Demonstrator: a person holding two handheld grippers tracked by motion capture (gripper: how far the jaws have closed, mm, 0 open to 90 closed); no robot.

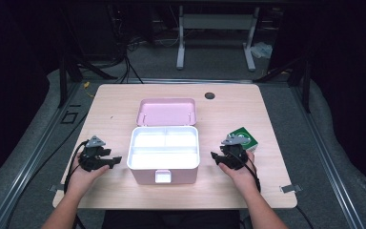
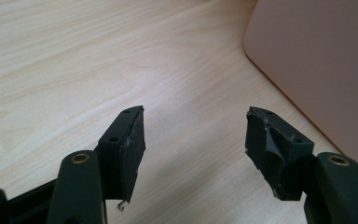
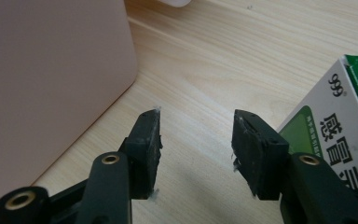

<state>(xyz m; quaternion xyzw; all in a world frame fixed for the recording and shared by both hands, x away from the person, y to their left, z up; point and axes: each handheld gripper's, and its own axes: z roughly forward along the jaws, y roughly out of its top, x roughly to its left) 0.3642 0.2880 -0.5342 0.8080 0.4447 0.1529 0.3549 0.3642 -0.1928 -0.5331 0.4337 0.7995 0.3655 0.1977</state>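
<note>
My bench [image 1: 124, 102] is pale matt wood grain, the pink box [image 1: 163, 151] smooth satiny plastic with a glossy white inside, the green-and-white carton [image 3: 340, 126] printed cardboard, and my left gripper's pads [image 2: 133, 151] rough, worn black rubber.

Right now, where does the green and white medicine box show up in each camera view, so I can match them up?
High view: green and white medicine box right of centre, just beyond the right gripper.
Left gripper view: not in it.
Right gripper view: at the right edge, beside the right jaw, outside the gap.
Shared landmark: the pink case.
</note>
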